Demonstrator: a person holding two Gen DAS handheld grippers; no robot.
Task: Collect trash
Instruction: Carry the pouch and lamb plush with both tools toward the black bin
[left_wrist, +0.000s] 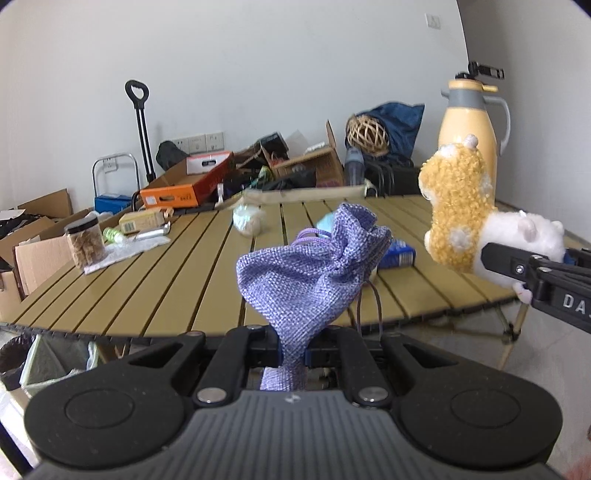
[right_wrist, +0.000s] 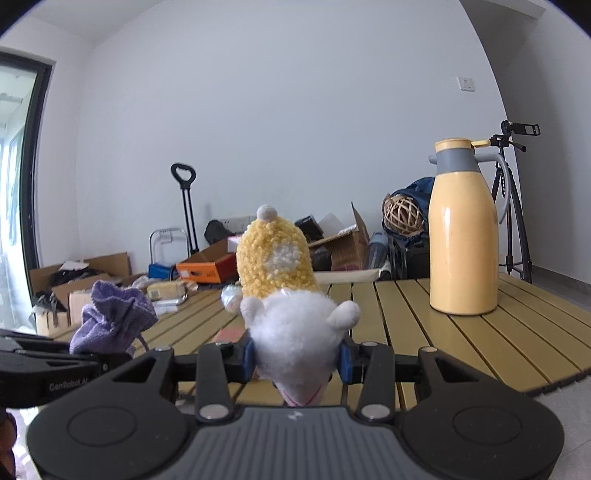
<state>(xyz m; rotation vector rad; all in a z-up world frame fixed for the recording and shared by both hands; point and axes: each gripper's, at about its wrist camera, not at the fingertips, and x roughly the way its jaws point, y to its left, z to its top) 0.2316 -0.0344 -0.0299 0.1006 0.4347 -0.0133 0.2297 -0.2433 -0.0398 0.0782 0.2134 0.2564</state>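
Left wrist view looks along the left gripper (left_wrist: 293, 349), whose jaws are clamped tight on the bottom corner of one purple drawstring pouch (left_wrist: 314, 266); the pouch stands up from the jaws, its gathered mouth at the top and its cords hanging just right of them. What it holds cannot be seen. Ahead of the jaws lies a slatted yellow-green surface (left_wrist: 177, 280). Far ahead and to the left on it stands one clear jar (left_wrist: 85, 240) with a black lid, filled with brown pieces. Ahead and to the right stands one tall yellow thermos jug (left_wrist: 471, 136), closed. Beyond the surface several open cardboard boxes (left_wrist: 310, 162) hold mixed clutter. Right wrist view shows the right gripper (right_wrist: 297, 360), jaws clamped on the white head of one plush toy (right_wrist: 291, 317), whose curly yellow body points away and up from the jaws. Both grippers are held near the edge of the surface, side by side, pointing slightly downward across it, each visible at the edge of the other's view.
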